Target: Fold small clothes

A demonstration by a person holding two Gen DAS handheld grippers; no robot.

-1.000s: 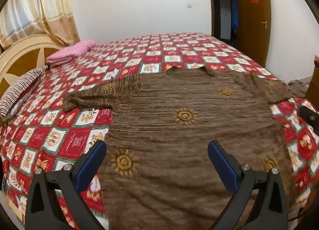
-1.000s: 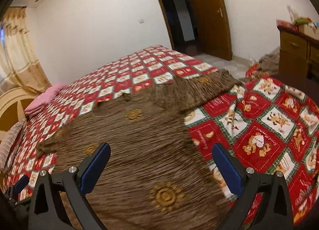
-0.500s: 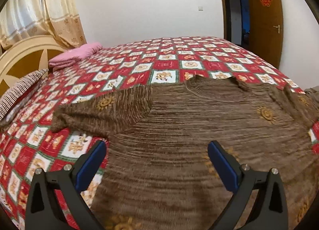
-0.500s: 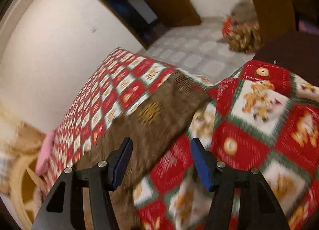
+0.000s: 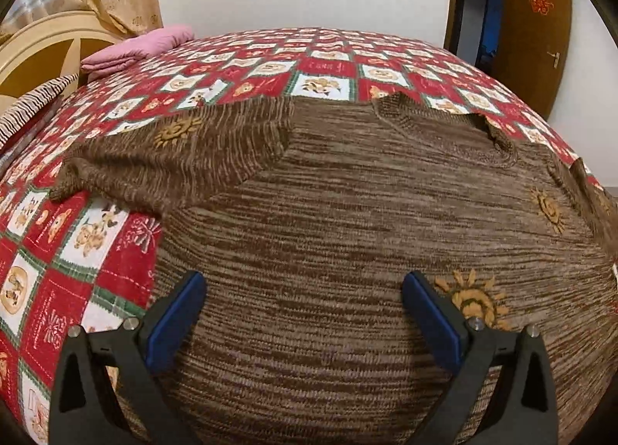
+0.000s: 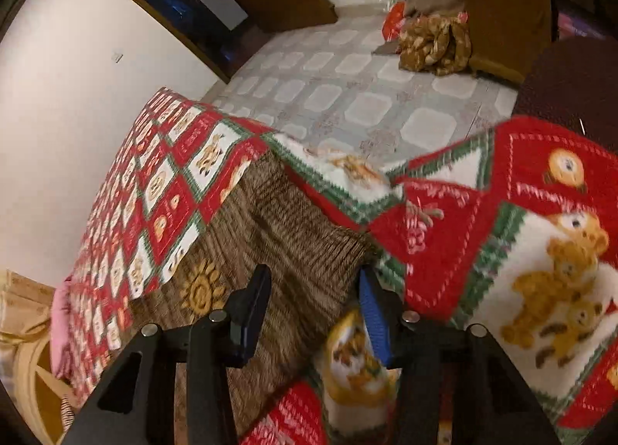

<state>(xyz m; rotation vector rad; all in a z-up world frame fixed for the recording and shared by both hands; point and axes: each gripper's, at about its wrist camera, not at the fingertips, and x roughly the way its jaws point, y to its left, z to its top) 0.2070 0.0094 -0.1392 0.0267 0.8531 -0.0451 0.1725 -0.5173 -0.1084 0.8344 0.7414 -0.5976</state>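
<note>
Over the brown sweater [image 5: 347, 221], left gripper [image 5: 303, 313] gapes empty; right gripper [image 6: 314, 309] closing around its sleeve.

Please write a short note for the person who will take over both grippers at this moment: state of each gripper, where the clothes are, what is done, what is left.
Left gripper: jaws wide open over the body of the brown sweater, holding nothing.
Right gripper: jaws closing around the sweater's sleeve near the bed edge; the sleeve lies between them, not yet pinched.
The sweater lies flat on the red checked blanket, both sleeves spread out.
Done: no fold yet.
Left: probably grip that sleeve, fold it over the body, then the other sleeve, then the body.
</note>
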